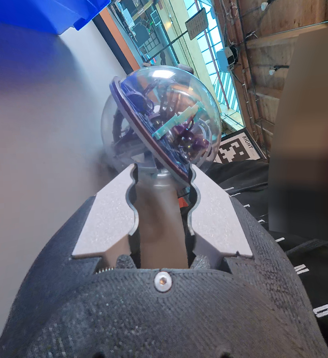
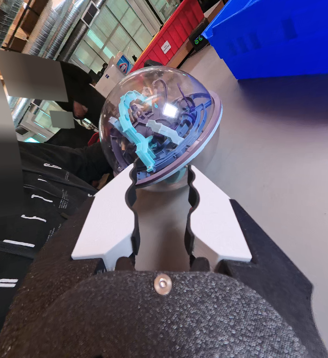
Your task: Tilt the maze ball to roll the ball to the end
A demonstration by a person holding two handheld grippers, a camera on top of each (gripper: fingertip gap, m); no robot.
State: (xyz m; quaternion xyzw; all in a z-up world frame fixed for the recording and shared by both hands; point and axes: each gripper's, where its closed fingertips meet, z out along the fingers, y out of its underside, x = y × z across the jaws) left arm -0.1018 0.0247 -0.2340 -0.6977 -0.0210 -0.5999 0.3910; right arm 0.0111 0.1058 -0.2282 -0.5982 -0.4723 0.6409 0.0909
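The maze ball (image 1: 161,120) is a clear sphere with purple, blue and teal tracks inside and a purple rim around its middle, which stands tilted. My left gripper (image 1: 162,168) pinches its near side between the fingertips above the grey table (image 1: 33,135). In the right wrist view the maze ball (image 2: 159,126) sits the same way at the tips of my right gripper (image 2: 161,168), which is shut on its opposite side. The right gripper's black-and-white tag (image 1: 238,149) shows behind the sphere. I cannot pick out the small ball inside for sure.
A blue bin (image 2: 285,38) stands on the table close to the sphere, and also shows in the left wrist view (image 1: 43,13). A red bin (image 2: 170,38) lies farther back. A person in black clothing (image 2: 77,93) is beyond the sphere. Black fabric with white marks (image 1: 275,213) is beside the grippers.
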